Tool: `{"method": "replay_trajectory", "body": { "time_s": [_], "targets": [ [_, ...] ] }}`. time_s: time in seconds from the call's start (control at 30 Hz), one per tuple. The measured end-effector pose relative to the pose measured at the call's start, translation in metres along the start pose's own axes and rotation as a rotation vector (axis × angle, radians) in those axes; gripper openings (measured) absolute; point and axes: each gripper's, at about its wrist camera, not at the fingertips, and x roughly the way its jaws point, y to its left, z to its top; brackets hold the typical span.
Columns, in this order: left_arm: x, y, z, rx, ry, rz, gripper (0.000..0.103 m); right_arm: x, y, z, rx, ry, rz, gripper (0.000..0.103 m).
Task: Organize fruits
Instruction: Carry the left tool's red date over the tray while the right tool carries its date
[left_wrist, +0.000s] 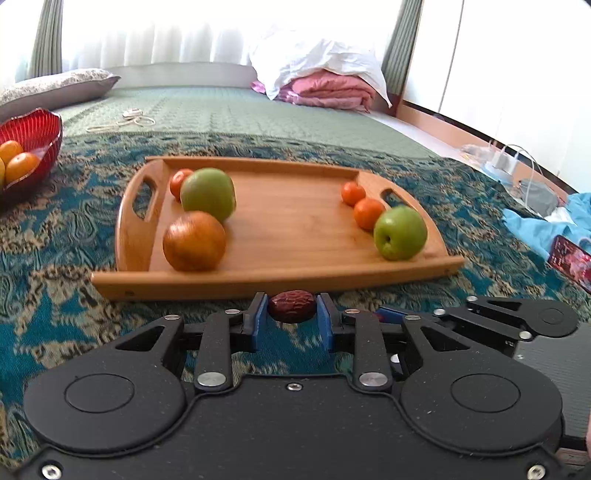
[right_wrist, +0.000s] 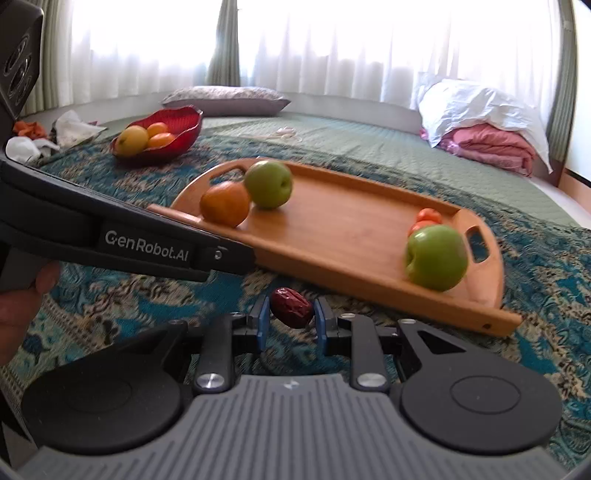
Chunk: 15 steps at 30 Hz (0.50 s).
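A wooden tray lies on the patterned bedspread. On its left side are a green apple, an orange fruit and a small tangerine. On its right side are two small tangerines and a second green apple. My left gripper is shut on a dark red date just before the tray's near edge. My right gripper is shut on another red date beside the tray.
A red glass bowl with yellow and orange fruit stands to the left of the tray. The left gripper's body crosses the right wrist view. Pillows, folded pink bedding, blue cloth and cables lie around.
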Motion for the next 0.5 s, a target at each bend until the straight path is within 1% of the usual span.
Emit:
{"method": "replay_trajectory", "body": {
  "time_s": [0.27,0.5],
  "targets": [
    [0.015,-0.001,0.028,0.003,-0.038,0.034,0.027,0.007,-0.021,0.023,0.065,-0.045,-0.089,0.030],
    [0.039,0.000,0.047,-0.009,-0.048,0.066,0.027,0.023,-0.032,0.041,0.059,-0.066,-0.144,0.030]
  ]
}}
